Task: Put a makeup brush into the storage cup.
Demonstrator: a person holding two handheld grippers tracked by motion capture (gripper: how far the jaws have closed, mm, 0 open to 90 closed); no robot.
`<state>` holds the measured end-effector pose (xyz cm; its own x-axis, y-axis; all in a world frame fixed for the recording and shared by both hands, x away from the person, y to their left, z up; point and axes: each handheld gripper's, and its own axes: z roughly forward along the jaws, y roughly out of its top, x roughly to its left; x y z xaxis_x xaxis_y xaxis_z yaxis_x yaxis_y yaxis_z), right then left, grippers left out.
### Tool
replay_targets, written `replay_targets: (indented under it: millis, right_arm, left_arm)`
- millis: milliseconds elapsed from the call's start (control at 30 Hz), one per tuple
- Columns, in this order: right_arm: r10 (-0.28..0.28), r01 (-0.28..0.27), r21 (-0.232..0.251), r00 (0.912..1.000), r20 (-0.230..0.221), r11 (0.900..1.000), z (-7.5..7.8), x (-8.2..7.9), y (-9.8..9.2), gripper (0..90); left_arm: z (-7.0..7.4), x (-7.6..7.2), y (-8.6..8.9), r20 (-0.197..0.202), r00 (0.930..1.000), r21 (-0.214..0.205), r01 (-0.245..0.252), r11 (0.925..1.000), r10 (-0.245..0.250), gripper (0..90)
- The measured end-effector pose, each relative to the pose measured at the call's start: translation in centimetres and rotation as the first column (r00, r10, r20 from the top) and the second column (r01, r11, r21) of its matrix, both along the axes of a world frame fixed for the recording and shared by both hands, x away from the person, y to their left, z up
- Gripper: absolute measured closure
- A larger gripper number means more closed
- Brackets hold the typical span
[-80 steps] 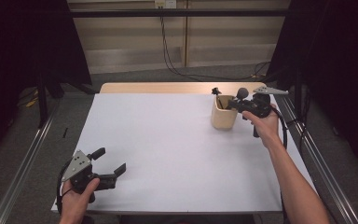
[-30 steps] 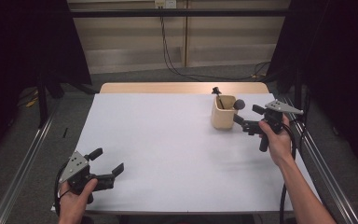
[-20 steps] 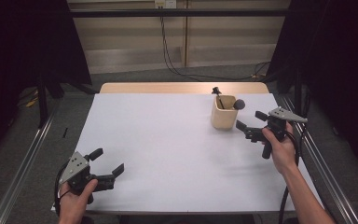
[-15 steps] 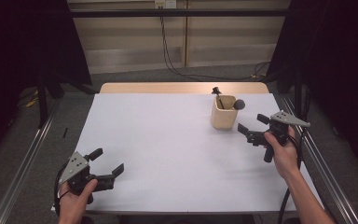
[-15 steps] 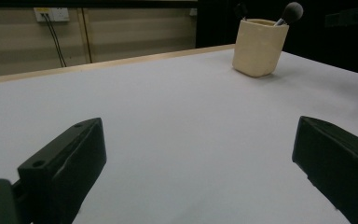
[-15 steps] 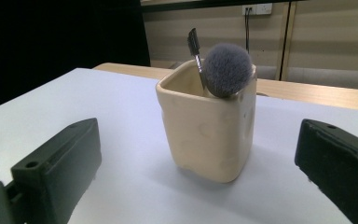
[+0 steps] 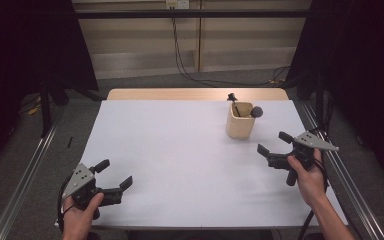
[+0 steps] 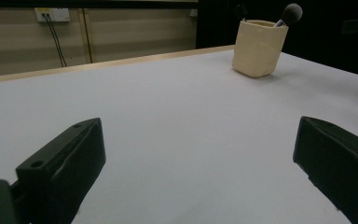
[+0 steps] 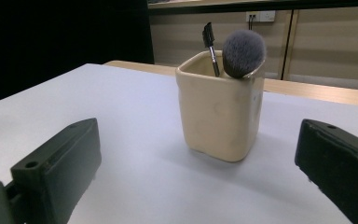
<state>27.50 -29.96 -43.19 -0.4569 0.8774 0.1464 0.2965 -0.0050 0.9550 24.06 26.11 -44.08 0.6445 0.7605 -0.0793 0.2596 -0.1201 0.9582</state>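
A cream square cup [image 7: 240,120] [image 9: 220,105] [image 8: 259,47] stands upright at the back right of the white table [image 7: 180,150]. A grey fluffy brush [image 7: 256,111] [image 9: 243,52] [image 8: 289,12] and a thin black brush [image 7: 232,98] [image 9: 210,43] lean inside it. My right gripper [image 7: 274,145] [image 9: 200,186] is open and empty, a short way in front and right of the cup. At the table's front left corner my left gripper [image 7: 114,174] [image 8: 200,186] is open, nothing between its jaws.
Metal rails [image 7: 25,170] run along both sides of the table. A wooden strip [image 7: 195,94] edges the far side. Cables [image 7: 180,45] hang on the back wall. Dark curtains stand to the left and right.
My right gripper has drawn back from the cup toward the near right, open and empty. The grey brush now rests in the cup. The left gripper has stayed put.
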Motion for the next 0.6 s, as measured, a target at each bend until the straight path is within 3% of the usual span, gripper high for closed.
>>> replay_targets:
  millis: [600]
  right_arm:
    - [-0.022,0.022,0.014,0.9998,0.004,0.9997,-1.4,-4.1,-0.1,0.1]
  left_arm:
    - [0.0,-0.5,-0.1,0.009,1.0,-0.006,0.004,1.0,-0.004,2.4]
